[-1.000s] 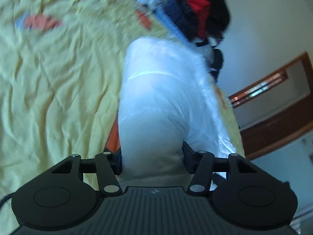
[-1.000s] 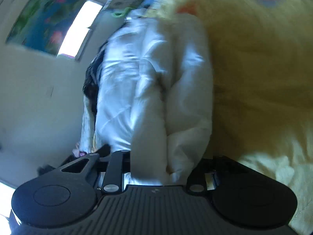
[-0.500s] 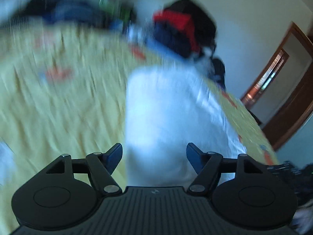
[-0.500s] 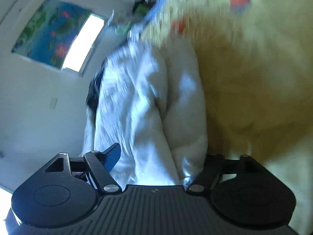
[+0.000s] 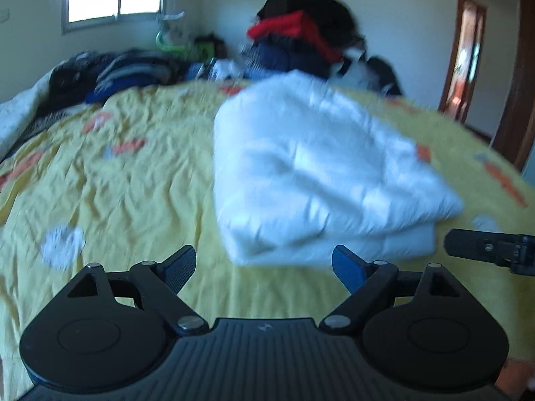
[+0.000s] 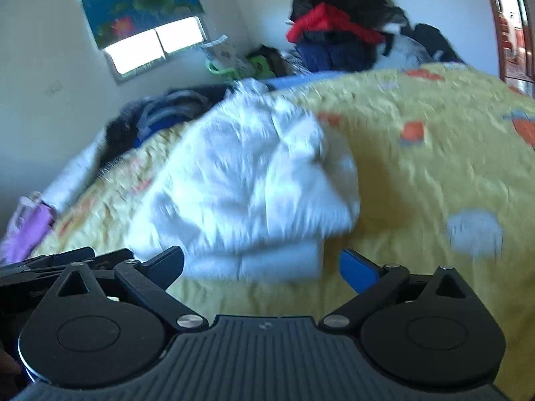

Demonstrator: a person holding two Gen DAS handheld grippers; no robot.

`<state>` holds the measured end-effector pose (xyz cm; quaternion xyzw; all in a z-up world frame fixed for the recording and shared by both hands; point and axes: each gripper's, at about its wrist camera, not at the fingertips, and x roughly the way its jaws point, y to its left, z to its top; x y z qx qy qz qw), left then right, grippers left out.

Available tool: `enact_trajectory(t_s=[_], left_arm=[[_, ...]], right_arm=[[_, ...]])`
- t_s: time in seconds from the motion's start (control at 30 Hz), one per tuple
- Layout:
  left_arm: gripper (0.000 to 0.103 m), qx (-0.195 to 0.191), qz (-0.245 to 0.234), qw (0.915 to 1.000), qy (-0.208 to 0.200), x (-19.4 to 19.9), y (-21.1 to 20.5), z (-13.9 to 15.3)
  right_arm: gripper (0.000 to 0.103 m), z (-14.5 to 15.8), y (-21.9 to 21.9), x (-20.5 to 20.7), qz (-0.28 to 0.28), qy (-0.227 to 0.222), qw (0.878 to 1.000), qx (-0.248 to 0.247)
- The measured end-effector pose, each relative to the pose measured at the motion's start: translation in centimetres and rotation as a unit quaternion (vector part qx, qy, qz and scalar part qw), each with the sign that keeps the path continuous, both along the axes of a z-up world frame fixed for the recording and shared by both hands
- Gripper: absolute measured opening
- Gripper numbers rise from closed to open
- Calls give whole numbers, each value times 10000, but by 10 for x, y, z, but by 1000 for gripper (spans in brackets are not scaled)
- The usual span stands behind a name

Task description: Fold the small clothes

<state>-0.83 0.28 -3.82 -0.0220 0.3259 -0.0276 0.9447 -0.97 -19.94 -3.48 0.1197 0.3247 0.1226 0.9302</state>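
A bed (image 5: pixel 127 180) covered by a wrinkled yellow sheet with orange and pale patches is seen in both wrist views (image 6: pixel 434 173). Along its far edge, against the wall, loose clothes are heaped: a tall pile of black, red and navy garments (image 5: pixel 301 36) towards the far right corner, also visible in the right wrist view (image 6: pixel 337 30), and a lower heap of dark and blue clothes (image 5: pixel 113 73) towards the far left.

A white garment (image 5: pixel 311 173) is laid on the sheet, towards the near edge of the bed and in front of both grippers. It is seen folded into a thick, puffy bundle of several layers, with stacked edges showing along its near side and a creased, rumpled top. In the right wrist view (image 6: pixel 247 187) the same layered near edge is shown, with a rounded fold along its right side. The picture is blurred, so finer details of the fabric cannot be told. The long axis of the bundle appears to run from the near edge of the bed towards the far edge, with the layered end turned towards the grippers.

The left gripper (image 5: pixel 264 267) is held just short of the garment's near edge, its jaws spread wide and nothing gripped between them; contact with the cloth cannot be made out. The right gripper (image 6: pixel 262 264) is likewise spread wide and empty, with the near edge of the bundle lying just ahead of the gap. A finger of the right gripper is seen at the right margin of the left wrist view, close beside the garment's near right corner.
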Motion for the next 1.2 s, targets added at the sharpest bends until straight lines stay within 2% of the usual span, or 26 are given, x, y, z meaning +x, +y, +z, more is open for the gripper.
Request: enact_trajectory(t_s=[0.13, 0.27, 0.33, 0.43, 0.53, 0.7, 0.8, 1.2], left_arm=[[89, 95, 92, 9999, -7, -8, 1, -6], [89, 50, 201, 9998, 70, -14, -1, -15], [89, 78, 274, 9996, 52, -15, -2, -21], [89, 119, 390, 9992, 18, -14, -4, -28], [89, 185, 473, 9987, -21, -14, -7, -32], [89, 264, 440, 9987, 45, -16, -10, -40], [89, 316, 410, 9986, 54, -19, -11, -42], [89, 243, 401, 9987, 180, -18, -8, -48]], right_arm=[[98, -15, 8, 11, -203, 439, 9987, 156], [99, -26, 14, 11, -363, 514, 9976, -293], [100, -34, 15, 17, -548, 697, 9946, -546], [98, -48, 13, 28, -654, 942, 9914, -626], [102, -55, 16, 31, -693, 856, 9912, -736], [102, -62, 32, 30, -606, 685, 9860, -1397], [103, -66, 40, 27, -612, 584, 9830, -1629], [103, -69, 42, 23, -662, 425, 9824, -1695]])
